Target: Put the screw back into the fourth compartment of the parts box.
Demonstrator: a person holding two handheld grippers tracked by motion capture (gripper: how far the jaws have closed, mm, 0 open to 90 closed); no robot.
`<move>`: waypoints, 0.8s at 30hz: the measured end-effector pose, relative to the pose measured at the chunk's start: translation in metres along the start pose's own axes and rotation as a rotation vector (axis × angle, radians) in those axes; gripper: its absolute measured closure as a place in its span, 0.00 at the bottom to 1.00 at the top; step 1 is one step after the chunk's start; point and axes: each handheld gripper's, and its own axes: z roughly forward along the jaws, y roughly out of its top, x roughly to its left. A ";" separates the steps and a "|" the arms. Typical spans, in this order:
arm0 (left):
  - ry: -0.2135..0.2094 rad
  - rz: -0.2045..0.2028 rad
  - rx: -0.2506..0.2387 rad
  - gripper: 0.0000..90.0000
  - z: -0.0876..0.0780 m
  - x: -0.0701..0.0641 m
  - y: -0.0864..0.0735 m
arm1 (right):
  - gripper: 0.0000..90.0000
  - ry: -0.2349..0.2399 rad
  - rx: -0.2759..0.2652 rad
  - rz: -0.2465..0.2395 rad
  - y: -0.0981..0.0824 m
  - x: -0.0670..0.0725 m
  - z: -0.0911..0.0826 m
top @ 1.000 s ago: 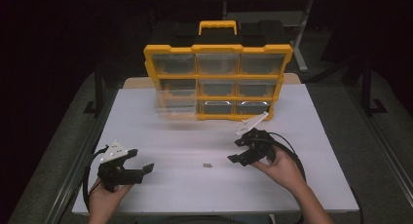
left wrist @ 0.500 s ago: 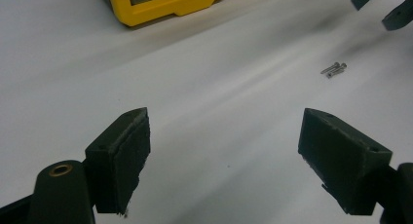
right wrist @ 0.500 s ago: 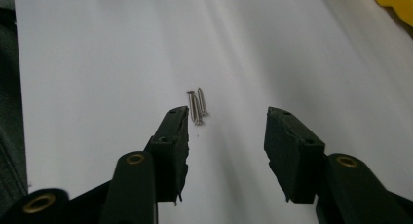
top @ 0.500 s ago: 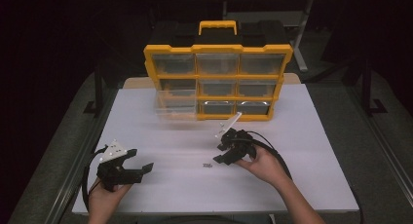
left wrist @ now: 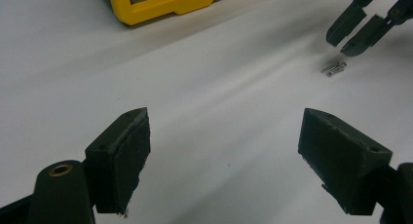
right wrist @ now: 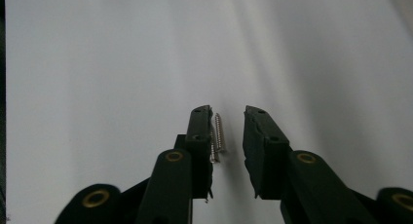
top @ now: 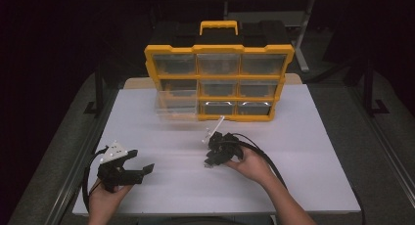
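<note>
The right gripper (right wrist: 228,121), jaws slightly apart, straddles two small screws (right wrist: 218,136) lying on the white counter (top: 313,156). The left gripper (left wrist: 224,146) rests nearby, jaws wide apart.

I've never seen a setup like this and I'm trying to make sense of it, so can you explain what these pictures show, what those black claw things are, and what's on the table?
No robot here: a person holds a hand-operated two-jaw gripper in each hand. The high view looks down on a white table. The other two pictures come from cameras riding on the grippers, looking along their black jaws.

At the table's far side stands a yellow organizer case with clear drawers; one lower-left drawer looks pulled out.

The left gripper rests near the table's front edge, jaws wide open and empty. The right gripper is lowered over small metal screws, two as far as I can tell, lying on the table. Its jaws are partly open on either side of them, so nothing is held.
</note>
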 end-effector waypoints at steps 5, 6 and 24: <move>0.000 -0.005 -0.002 0.21 0.000 0.000 0.000 | 0.85 0.013 0.014 -0.002 0.001 -0.002 0.008; 0.001 -0.003 -0.004 0.21 -0.001 0.000 0.000 | 0.85 0.015 0.014 -0.005 0.002 -0.003 0.010; 0.002 -0.012 -0.017 0.21 -0.002 0.002 0.000 | 0.91 -0.006 0.048 -0.007 0.002 -0.003 0.018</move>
